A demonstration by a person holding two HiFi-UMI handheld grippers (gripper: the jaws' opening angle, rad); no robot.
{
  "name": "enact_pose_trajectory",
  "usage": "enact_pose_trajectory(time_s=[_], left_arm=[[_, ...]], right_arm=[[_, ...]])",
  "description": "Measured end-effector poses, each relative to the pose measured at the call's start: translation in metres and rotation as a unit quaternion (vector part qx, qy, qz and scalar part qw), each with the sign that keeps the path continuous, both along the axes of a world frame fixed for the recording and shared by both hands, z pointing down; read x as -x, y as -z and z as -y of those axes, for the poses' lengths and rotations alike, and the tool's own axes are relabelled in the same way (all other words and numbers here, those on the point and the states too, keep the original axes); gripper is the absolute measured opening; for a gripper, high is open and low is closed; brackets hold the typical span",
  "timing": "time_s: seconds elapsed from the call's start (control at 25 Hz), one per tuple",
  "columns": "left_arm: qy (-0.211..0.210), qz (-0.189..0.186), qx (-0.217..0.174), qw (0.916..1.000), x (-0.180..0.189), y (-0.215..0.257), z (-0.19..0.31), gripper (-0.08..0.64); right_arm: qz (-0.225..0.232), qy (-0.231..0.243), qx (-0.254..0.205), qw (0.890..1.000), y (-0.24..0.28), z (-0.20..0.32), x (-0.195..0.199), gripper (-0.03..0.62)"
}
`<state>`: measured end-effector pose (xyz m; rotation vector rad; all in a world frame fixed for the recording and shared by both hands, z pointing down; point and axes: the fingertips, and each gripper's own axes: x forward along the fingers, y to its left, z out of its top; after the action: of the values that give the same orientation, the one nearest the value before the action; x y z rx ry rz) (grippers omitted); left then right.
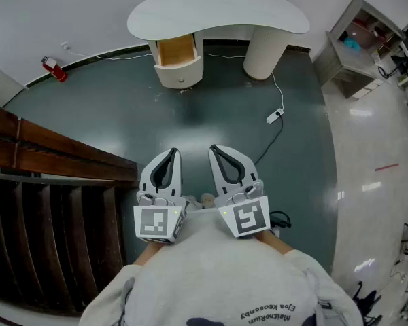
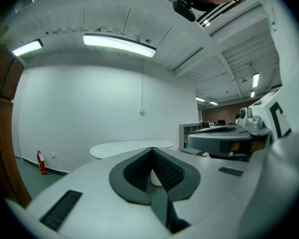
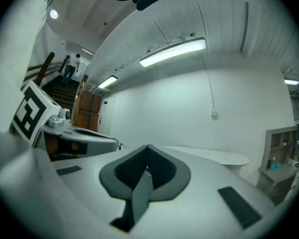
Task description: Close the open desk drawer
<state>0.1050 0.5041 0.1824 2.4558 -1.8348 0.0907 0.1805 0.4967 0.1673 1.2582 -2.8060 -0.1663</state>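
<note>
A white curved desk [image 1: 217,9] stands at the far wall, with its wooden drawer [image 1: 176,51] pulled open on the left pedestal. Both grippers are held level close to the person's body, well short of the desk. My left gripper [image 1: 171,152] has its jaws together and nothing between them. My right gripper [image 1: 213,149] is shut too, with nothing held. In the left gripper view the desk top [image 2: 131,147] shows just beyond the closed jaw tips. The right gripper view shows the desk top [image 3: 214,156] to the right of the tips.
A dark wooden stair rail [image 1: 54,153] runs along the left. A white cable with a plug [image 1: 275,116] lies on the green floor right of the desk. A red fire extinguisher [image 1: 53,67] stands by the wall. A shelf unit [image 1: 357,46] stands at the far right.
</note>
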Motion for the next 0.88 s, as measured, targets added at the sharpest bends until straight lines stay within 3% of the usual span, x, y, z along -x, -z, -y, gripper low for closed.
enact_pose_trajectory(time_s=[0.44,0.88], left_arm=[[0.005,0.021,0.010,0.9997,-0.001,-0.002,0.002,0.011],[0.004,-0.007,0.025,0.9997,0.019,-0.013,0.039,0.009]], right_arm=[[0.009,0.014,0.007,1.000,0.001,0.005,0.005,0.017],[0.029,0.023,0.048,0.998,-0.013,0.040,0.027,0.017]])
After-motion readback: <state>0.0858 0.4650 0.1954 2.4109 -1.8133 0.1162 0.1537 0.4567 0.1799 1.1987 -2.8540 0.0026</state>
